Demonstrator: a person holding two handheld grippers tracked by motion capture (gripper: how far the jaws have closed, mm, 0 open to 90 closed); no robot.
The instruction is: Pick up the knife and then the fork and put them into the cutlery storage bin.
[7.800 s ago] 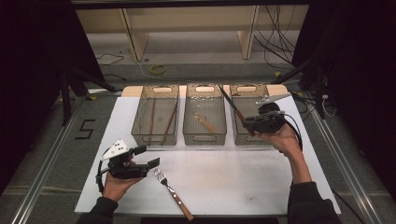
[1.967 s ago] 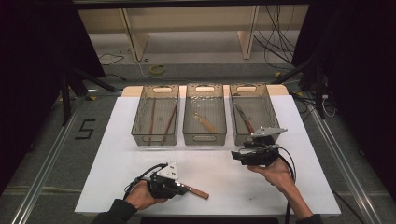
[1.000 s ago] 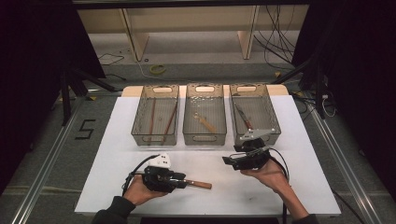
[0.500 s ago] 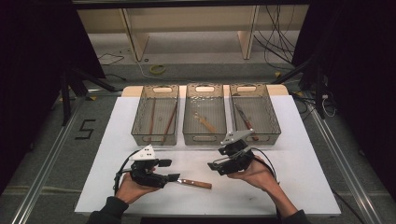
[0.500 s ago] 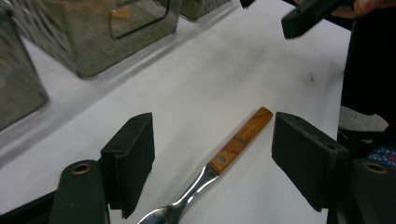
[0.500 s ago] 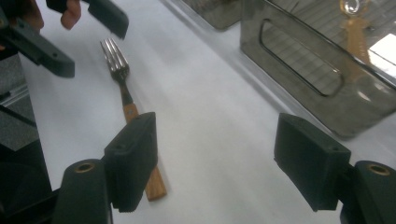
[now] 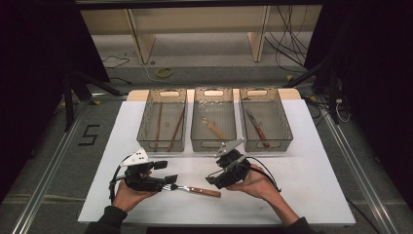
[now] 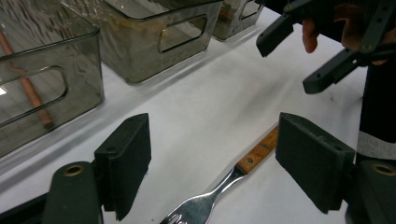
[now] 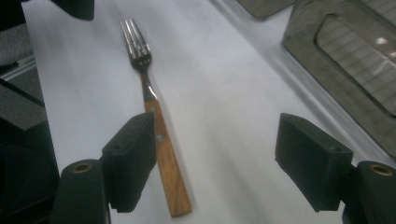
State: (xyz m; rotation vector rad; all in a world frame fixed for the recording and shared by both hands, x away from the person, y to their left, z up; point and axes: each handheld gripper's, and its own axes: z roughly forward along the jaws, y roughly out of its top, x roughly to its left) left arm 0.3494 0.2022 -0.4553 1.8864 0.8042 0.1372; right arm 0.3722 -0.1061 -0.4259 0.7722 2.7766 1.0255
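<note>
A fork with a wooden handle [image 7: 195, 189] lies flat on the white table sheet near the front edge. My left gripper [image 7: 164, 172] is at its tine end; in the left gripper view [image 8: 217, 126] the jaws have just been opening, and the fork [image 8: 219, 186] lies loose on the sheet between the pads, touched by neither. My right gripper [image 7: 216, 173] hangs open just above and right of the handle. In the right gripper view [image 9: 217, 126] the fork [image 9: 161, 144] runs past the left pad, tines pointing away.
Three clear bins stand in a row behind the hands: the left bin [image 7: 162, 145] holds long wooden-handled sticks, the middle bin [image 7: 213, 145] a small wooden-handled utensil, the right bin [image 7: 267, 145] a knife. Bare sheet [image 7: 316, 185] extends to the right.
The left gripper, shut on the fork a second ago, has opened and drawn back to the left, leaving the fork on the sheet. The right gripper has moved left and down toward the handle.
</note>
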